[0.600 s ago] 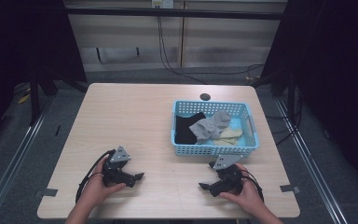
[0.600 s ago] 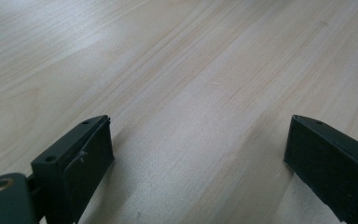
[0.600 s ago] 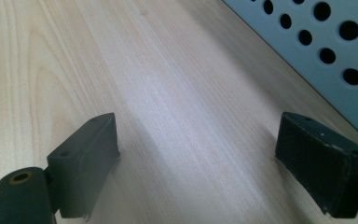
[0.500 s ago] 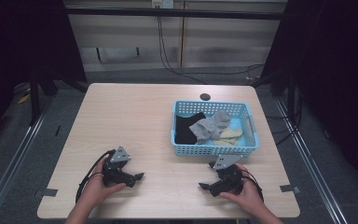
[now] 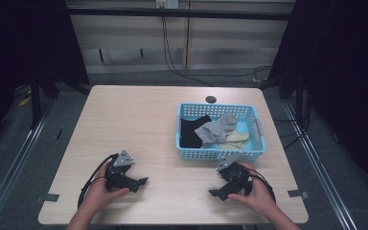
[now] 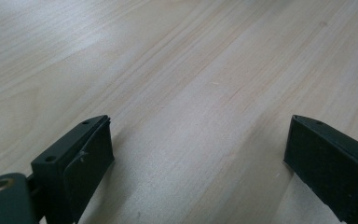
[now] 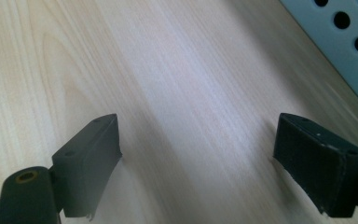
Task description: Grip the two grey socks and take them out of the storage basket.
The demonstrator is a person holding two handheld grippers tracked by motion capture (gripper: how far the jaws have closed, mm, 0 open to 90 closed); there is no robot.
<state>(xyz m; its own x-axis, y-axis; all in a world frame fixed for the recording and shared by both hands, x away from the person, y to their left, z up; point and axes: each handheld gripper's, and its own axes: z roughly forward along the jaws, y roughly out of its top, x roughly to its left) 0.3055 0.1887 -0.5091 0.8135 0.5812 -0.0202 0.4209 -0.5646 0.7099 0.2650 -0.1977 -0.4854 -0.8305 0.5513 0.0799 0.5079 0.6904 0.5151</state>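
A light blue perforated basket (image 5: 258, 127) stands right of the table's middle and holds a black cloth (image 5: 191, 132), a grey sock (image 5: 214, 129) and a pale yellow sock (image 5: 236, 139). My left gripper (image 5: 141, 182) rests on the table near the front left, held by a hand; in the left gripper view its jaws stand wide apart over bare wood, so my left gripper (image 6: 198, 161) is open. My right gripper (image 5: 215, 190) lies just in front of the basket; my right gripper (image 7: 198, 161) is open with nothing between its fingers, and the basket wall (image 7: 340, 42) is at upper right.
The wooden table (image 5: 139, 120) has a small dark round hole (image 5: 211, 99) near its far edge. Black cables trail from both grippers. Dark frame posts and the floor surround the table.
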